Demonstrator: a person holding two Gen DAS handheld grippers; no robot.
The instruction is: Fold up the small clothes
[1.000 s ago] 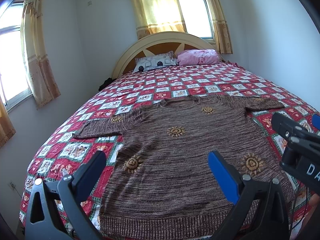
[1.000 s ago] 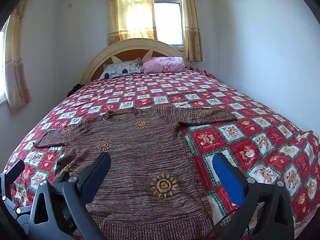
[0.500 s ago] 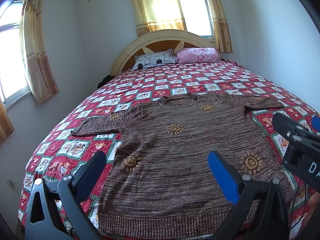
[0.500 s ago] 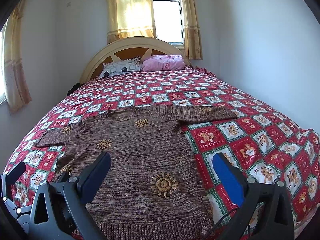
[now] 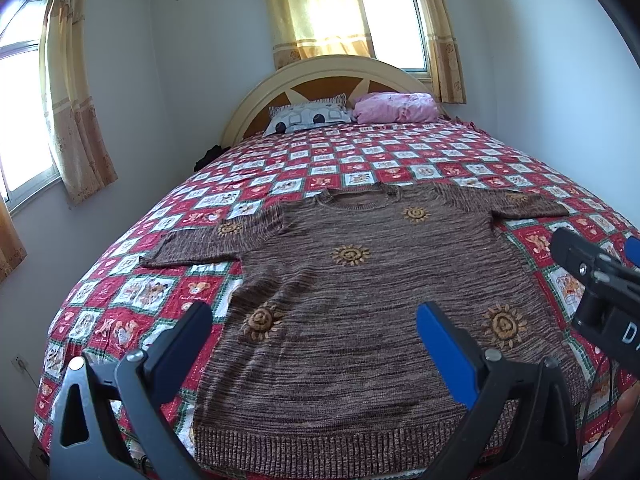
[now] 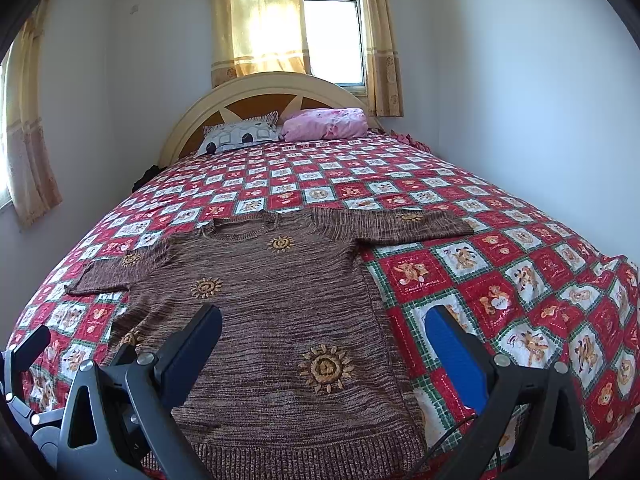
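A brown knit short-sleeved sweater (image 5: pixel 360 300) with orange sun motifs lies flat, face up, on the bed, its hem toward me and both sleeves spread out. It also shows in the right wrist view (image 6: pixel 272 320). My left gripper (image 5: pixel 316 344) is open and empty, above the sweater's lower left part. My right gripper (image 6: pixel 324 348) is open and empty, above the sweater's lower right part. The right gripper's body (image 5: pixel 600 292) shows at the right edge of the left wrist view.
The bed has a red, white and green patchwork quilt (image 6: pixel 500 272). A patterned pillow (image 5: pixel 308 118) and a pink pillow (image 5: pixel 394 107) lie at the cream headboard (image 5: pixel 320 68). Walls stand close on the left and right. Curtained windows are behind and to the left.
Both grippers have drawn slightly back and up from the sweater, so a little more of the hem and room shows. Both stay open and the sweater has not moved.
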